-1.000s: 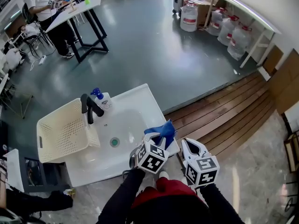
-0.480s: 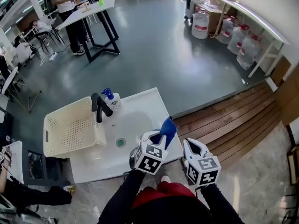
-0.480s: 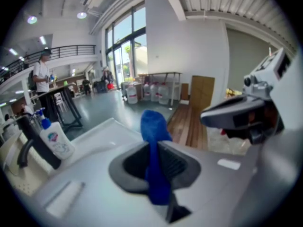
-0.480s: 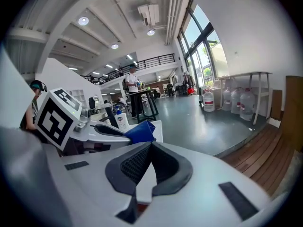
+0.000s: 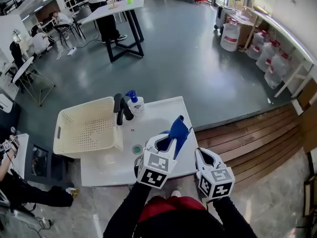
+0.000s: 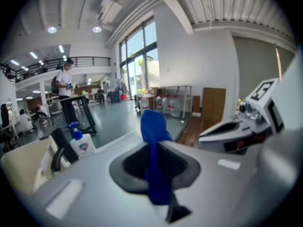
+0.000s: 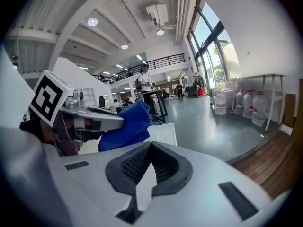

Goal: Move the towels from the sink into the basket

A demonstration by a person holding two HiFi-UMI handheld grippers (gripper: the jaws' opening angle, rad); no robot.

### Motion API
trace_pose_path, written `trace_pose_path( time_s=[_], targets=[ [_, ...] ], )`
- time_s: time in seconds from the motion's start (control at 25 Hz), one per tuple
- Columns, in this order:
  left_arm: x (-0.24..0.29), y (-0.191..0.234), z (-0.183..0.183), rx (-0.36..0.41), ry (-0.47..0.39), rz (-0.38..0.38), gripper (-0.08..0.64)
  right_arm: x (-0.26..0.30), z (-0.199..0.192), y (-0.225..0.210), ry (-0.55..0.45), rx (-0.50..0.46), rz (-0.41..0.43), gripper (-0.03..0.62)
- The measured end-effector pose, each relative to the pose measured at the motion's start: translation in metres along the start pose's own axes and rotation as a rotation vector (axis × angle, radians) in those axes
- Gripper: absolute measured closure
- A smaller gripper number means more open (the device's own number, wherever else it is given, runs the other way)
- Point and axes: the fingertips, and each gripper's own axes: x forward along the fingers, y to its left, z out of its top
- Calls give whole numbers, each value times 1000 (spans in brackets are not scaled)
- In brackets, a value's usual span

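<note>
A blue towel (image 5: pixel 177 129) sticks up from my left gripper (image 5: pixel 168 142), which is shut on it above the right part of the white sink (image 5: pixel 153 114). In the left gripper view the blue towel (image 6: pixel 152 126) runs pinched between the jaws of the left gripper (image 6: pixel 152 150). The cream basket (image 5: pixel 88 127) stands to the left of the sink, beyond the black faucet (image 5: pixel 121 109), and looks empty. My right gripper (image 5: pixel 201 153) hovers at the sink's front right corner, shut, with nothing in it. From the right gripper (image 7: pixel 150 145) I see the blue towel (image 7: pixel 125 126) to its left.
A soap bottle with a blue pump (image 5: pixel 133 101) stands beside the faucet. The sink drain (image 5: pixel 137 148) shows in the basin. A wooden deck (image 5: pixel 252 133) lies to the right. A black-legged table (image 5: pixel 119 14) and people are far behind. Water jugs (image 5: pixel 230 33) stand under a bench.
My left gripper has lifted the blue towel off the sink's right edge; the towel now stands more upright. The view has shifted, and the right gripper has stayed beside the left.
</note>
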Motion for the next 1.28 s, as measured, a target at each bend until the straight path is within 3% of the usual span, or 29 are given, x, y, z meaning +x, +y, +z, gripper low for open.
trace_pose_path(
  time_s=[0.92, 1.28],
  targets=[
    [-140, 95, -1, -114, -63, 359, 509, 44, 15, 123, 44, -137, 324, 584],
    [-185, 133, -17, -132, -73, 441, 508, 64, 13, 168, 52, -155, 375, 584]
  ],
)
